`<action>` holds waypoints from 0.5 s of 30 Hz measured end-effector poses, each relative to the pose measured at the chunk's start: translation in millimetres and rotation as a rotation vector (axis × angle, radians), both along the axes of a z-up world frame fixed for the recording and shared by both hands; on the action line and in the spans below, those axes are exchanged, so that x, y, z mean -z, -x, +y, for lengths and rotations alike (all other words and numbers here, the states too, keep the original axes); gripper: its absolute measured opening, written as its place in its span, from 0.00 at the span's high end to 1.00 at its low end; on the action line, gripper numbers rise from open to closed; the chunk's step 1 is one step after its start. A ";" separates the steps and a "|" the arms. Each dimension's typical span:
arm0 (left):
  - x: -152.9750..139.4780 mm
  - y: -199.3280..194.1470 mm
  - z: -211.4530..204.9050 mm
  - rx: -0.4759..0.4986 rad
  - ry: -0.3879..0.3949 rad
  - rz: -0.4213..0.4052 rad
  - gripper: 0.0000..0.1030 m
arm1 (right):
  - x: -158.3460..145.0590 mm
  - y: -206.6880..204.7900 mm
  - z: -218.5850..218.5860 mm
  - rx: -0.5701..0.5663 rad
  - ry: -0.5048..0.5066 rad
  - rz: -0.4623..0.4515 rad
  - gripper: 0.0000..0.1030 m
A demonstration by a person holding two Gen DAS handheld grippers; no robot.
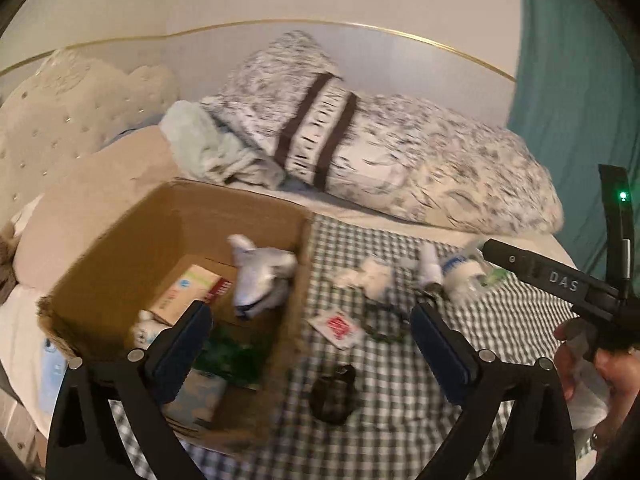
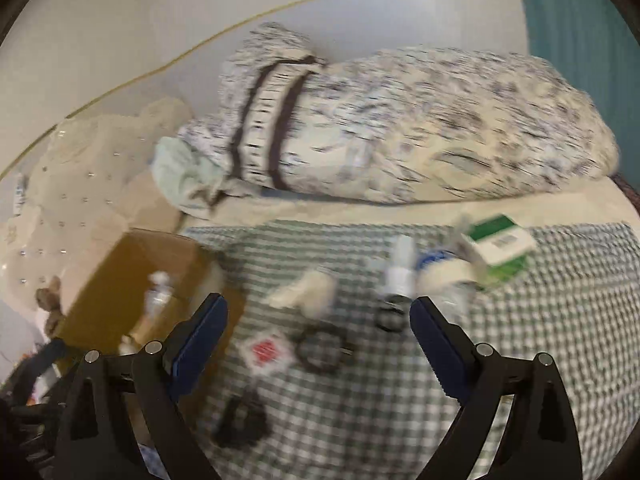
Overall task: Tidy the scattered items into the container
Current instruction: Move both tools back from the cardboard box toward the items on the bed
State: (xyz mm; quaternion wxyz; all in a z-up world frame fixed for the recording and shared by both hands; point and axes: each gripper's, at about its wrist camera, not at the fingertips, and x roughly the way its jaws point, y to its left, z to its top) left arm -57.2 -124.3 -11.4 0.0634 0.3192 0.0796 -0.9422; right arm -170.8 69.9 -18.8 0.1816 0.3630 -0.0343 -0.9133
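An open cardboard box (image 1: 120, 248) stands on the bed at the left and holds a white cloth (image 1: 264, 276), a small carton (image 1: 192, 296) and something green (image 1: 232, 356). My left gripper (image 1: 310, 316) is open over the box's right wall, with nothing between its pads. On the checked cloth lie a red-printed sachet (image 2: 266, 352), a black ring (image 2: 322, 350), a dark lump (image 2: 242, 420), a white wad (image 2: 308, 290), a white bottle (image 2: 400, 270), a blue-labelled bottle (image 2: 436, 266) and a green-and-white carton (image 2: 498, 246). My right gripper (image 2: 318, 306) is open above these items and holds nothing.
A checked cloth (image 1: 400, 380) covers the mattress. A rolled patterned duvet (image 1: 400, 152) lies along the back, with a pale green towel (image 1: 200, 144) and a studded cream cushion (image 1: 60, 120) to the left. A teal curtain (image 1: 580, 80) hangs at the right. A hand (image 1: 600, 360) grips the right tool.
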 end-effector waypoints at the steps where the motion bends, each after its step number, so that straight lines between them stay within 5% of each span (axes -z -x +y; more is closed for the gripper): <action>1: 3.1 1.6 8.8 0.013 0.000 -0.007 0.01 | 3.2 -0.9 8.9 0.005 -0.011 -0.005 0.10; 8: 34.1 8.4 65.9 0.114 0.028 -0.065 0.01 | 32.0 -9.1 52.8 0.048 -0.026 -0.046 0.10; 15: 66.3 12.9 77.7 0.112 0.019 -0.125 0.01 | 59.0 -6.9 70.8 0.066 -0.025 -0.079 0.10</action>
